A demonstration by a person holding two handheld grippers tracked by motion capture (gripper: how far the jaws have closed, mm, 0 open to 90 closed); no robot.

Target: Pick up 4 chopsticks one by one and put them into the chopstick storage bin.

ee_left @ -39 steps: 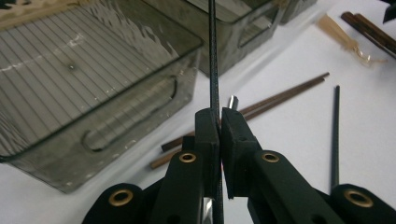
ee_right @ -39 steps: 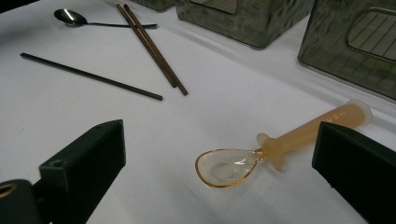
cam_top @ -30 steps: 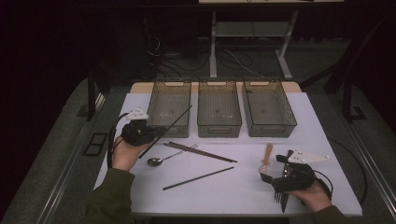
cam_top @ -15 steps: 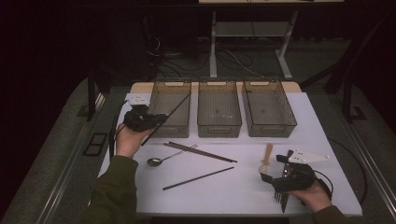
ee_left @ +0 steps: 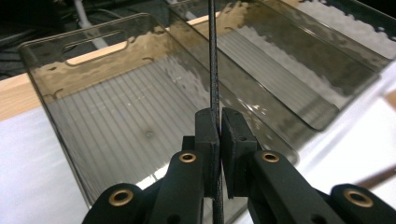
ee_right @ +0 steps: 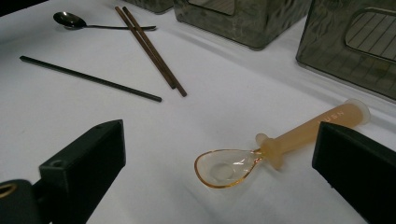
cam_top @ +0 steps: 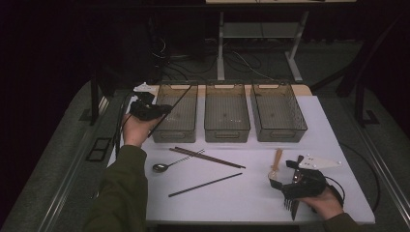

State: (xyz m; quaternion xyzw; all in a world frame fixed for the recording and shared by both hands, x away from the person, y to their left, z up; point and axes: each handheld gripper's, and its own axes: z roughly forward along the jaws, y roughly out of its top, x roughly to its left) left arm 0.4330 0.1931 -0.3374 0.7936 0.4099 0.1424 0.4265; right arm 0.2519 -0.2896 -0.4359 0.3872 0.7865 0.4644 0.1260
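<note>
Currently the left gripper (ee_left: pixel 218 140), pinching a black chopstick (cam_top: pixel 170 109) off-centre above the left bin (cam_top: pixel 175 136) near the tabletop's far-left corner, risks it pivoting, snagging the rim; right gripper (ee_right: pixel 219 154) spread, idle.

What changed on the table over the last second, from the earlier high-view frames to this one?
The left gripper, shut on a black chopstick, carried it up and away from the person, from over the mat toward the leftmost bin. The right gripper kept still, open beside the orange spoon. The metal spoon, brown chopsticks and other black chopstick lie as before.
</note>
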